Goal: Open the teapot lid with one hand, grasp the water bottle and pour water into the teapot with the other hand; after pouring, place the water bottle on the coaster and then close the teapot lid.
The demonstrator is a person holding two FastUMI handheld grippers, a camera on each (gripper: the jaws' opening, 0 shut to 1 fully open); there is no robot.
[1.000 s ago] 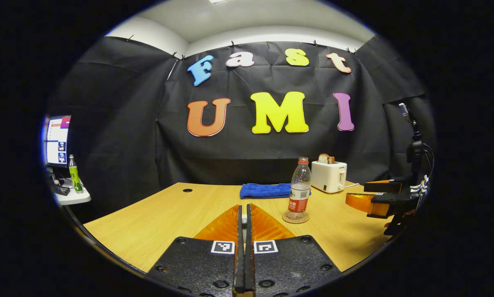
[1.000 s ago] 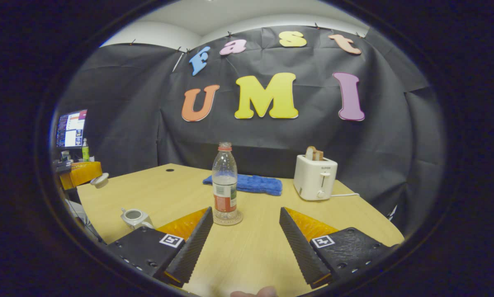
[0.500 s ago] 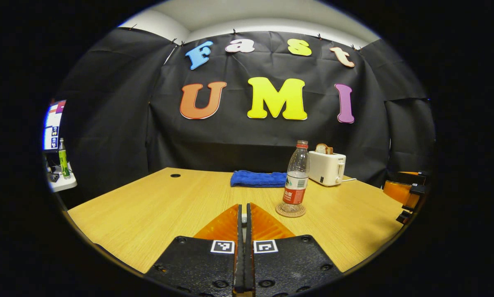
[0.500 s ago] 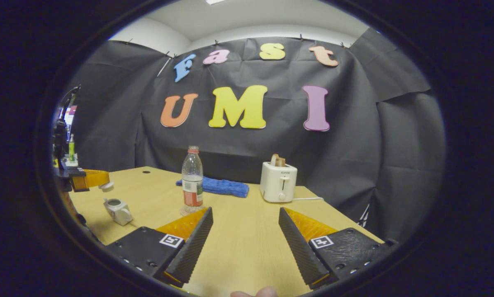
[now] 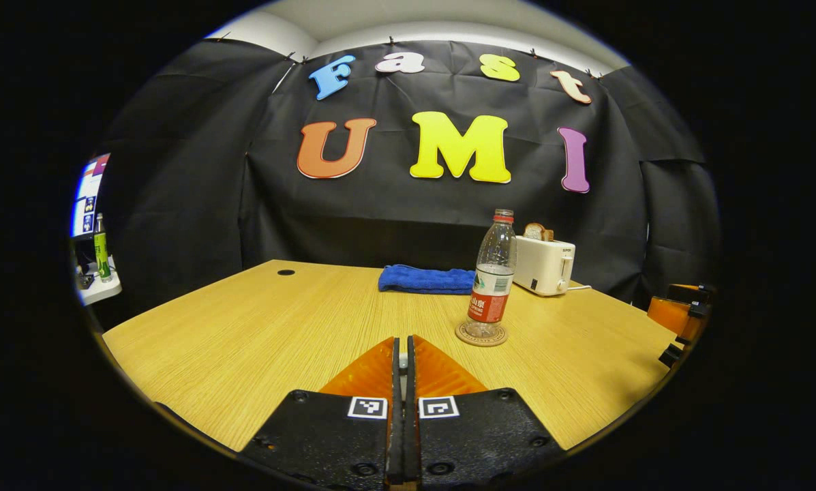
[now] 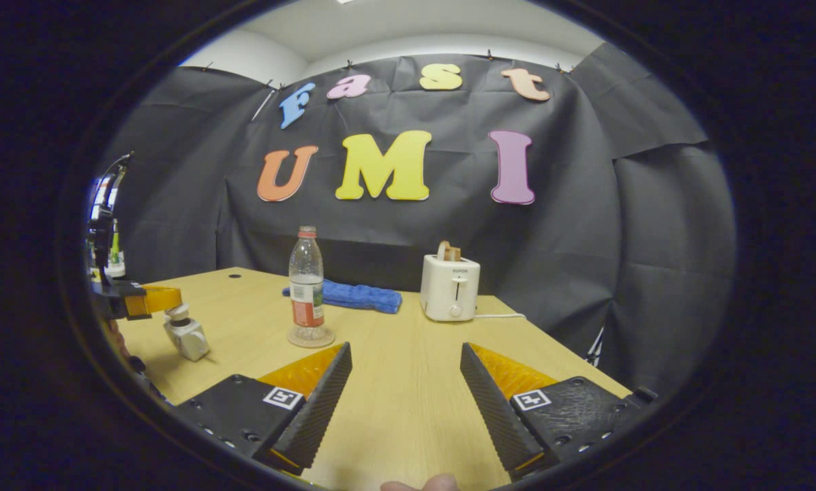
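Standing upright on a round woven coaster, the clear plastic water bottle occupies the wooden bench. Left tongs are closed on the lid above the small white teapot; right tongs are spread, empty.

The left gripper is cut off at the right gripper view's left edge. Whether the lid touches the teapot is unclear

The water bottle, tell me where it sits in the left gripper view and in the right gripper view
Left gripper view: water bottle right of centre, upright on the coaster.
Right gripper view: left of centre, upright on the coaster.
Shared landmark: white toaster, right of the bottle in both.
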